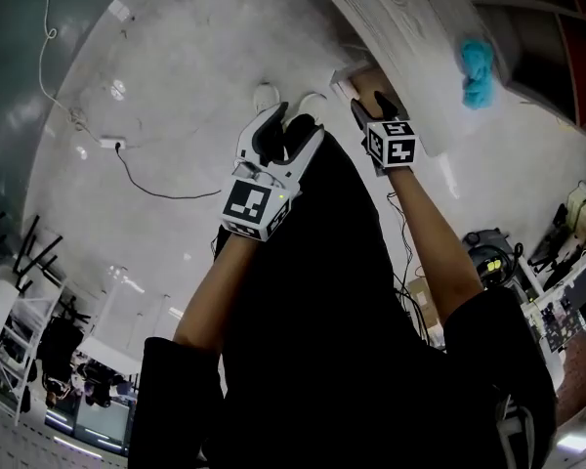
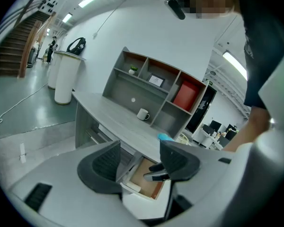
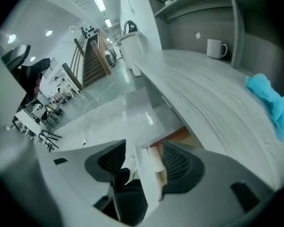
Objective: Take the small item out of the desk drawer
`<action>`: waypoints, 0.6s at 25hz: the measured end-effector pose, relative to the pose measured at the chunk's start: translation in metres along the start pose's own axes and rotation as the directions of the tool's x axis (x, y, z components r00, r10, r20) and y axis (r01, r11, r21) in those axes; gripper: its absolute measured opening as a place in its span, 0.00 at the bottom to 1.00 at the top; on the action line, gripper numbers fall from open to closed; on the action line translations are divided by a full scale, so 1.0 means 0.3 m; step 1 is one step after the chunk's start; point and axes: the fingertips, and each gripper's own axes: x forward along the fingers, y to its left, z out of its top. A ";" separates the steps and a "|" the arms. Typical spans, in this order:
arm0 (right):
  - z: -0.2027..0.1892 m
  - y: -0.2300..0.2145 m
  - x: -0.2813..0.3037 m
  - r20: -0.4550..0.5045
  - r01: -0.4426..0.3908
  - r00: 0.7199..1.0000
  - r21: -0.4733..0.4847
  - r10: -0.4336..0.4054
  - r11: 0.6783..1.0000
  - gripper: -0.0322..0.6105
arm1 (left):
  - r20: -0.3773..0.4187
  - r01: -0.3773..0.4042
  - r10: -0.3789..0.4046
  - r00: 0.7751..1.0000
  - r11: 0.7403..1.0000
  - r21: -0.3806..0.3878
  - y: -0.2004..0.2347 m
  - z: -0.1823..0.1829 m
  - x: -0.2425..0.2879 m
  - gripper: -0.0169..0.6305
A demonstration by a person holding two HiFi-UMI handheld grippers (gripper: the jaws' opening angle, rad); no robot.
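Note:
The grey desk [image 3: 213, 93] has its drawer [image 2: 146, 174] pulled out, and the wooden bottom shows. My right gripper [image 3: 143, 162] is open and straddles the drawer's front panel [image 3: 146, 188], one jaw inside and one outside. A small white item [image 3: 154, 163] lies just inside the panel, against the inner jaw; it also shows as the white item [image 2: 131, 187] from the other side. My left gripper [image 2: 139, 162] is open and empty. It hovers in front of the drawer, short of the desk. In the head view, the left gripper [image 1: 288, 125] sits left of the right gripper [image 1: 366, 96].
A cyan cloth [image 3: 270, 103] lies on the desk top, and a white mug [image 3: 216, 48] stands further back. A shelf unit [image 2: 151, 86] with a red box [image 2: 184, 94] stands on the desk. Cables [image 1: 156, 189] trail over the floor. A white round column [image 2: 66, 77] stands beyond the desk's end.

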 end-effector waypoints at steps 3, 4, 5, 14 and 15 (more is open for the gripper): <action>-0.034 -0.031 0.092 -0.061 0.004 0.998 -0.018 -0.005 1.000 0.41 | 0.001 -0.003 0.003 1.000 1.000 -0.012 0.016 -0.020 0.020 0.40; -0.043 -0.042 0.122 -0.081 0.003 0.997 -0.022 -0.005 1.000 0.42 | 0.007 -0.007 0.007 1.000 1.000 -0.019 0.025 -0.021 0.026 0.40; -0.053 -0.051 0.151 -0.101 -0.001 0.995 -0.031 -0.003 1.000 0.41 | 0.013 -0.011 0.011 1.000 1.000 -0.026 0.033 -0.022 0.031 0.40; -0.126 -0.104 0.336 -0.226 -0.054 0.974 -0.144 0.020 0.988 0.43 | 0.023 -0.055 0.057 0.998 0.996 -0.072 0.111 -0.059 0.100 0.40; -0.136 -0.110 0.351 -0.236 -0.060 0.972 -0.144 0.024 0.988 0.43 | 0.023 -0.062 0.064 0.998 0.995 -0.075 0.118 -0.066 0.106 0.40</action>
